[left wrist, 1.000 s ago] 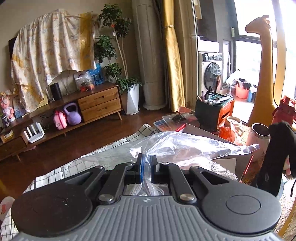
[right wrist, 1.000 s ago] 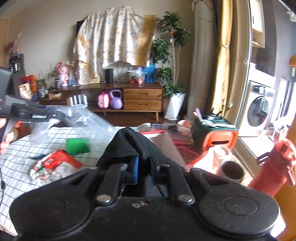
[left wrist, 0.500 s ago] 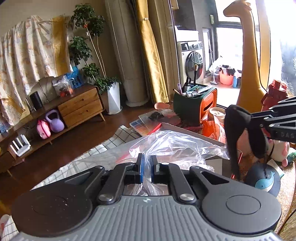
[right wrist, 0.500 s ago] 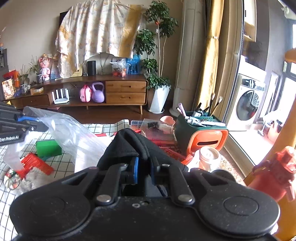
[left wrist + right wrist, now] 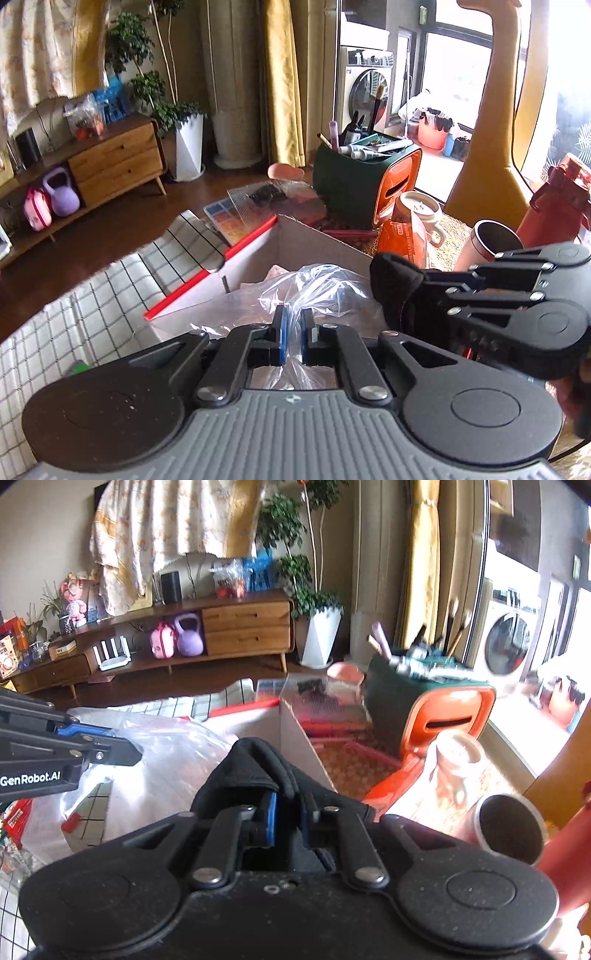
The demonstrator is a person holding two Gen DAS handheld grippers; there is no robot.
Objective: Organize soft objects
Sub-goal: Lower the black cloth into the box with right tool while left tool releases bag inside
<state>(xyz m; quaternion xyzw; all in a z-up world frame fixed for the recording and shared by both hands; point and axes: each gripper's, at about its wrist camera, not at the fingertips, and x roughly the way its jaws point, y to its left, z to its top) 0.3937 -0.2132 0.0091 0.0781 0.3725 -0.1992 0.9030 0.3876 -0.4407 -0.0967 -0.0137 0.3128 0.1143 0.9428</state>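
My left gripper (image 5: 292, 334) is shut on a clear plastic bag (image 5: 321, 288) and holds it over an open cardboard box (image 5: 295, 240) with a red edge. The bag also shows in the right wrist view (image 5: 166, 760), with the left gripper (image 5: 110, 746) at its left. My right gripper (image 5: 288, 819) is shut on a black cloth (image 5: 255, 768). In the left wrist view the right gripper (image 5: 436, 291) holds the black cloth (image 5: 395, 280) just right of the bag, above the box.
The box (image 5: 295, 731) stands on a checked cloth (image 5: 92, 295). A green and orange organizer (image 5: 369, 173), a cream mug (image 5: 417, 210), a steel cup (image 5: 491, 240) and a red bottle (image 5: 554, 199) stand beyond it. A wooden sideboard (image 5: 221, 627) lines the far wall.
Both grippers have swung to the right and come close together over the box. The bag and the black cloth stay gripped. The right gripper now sits beside the bag.
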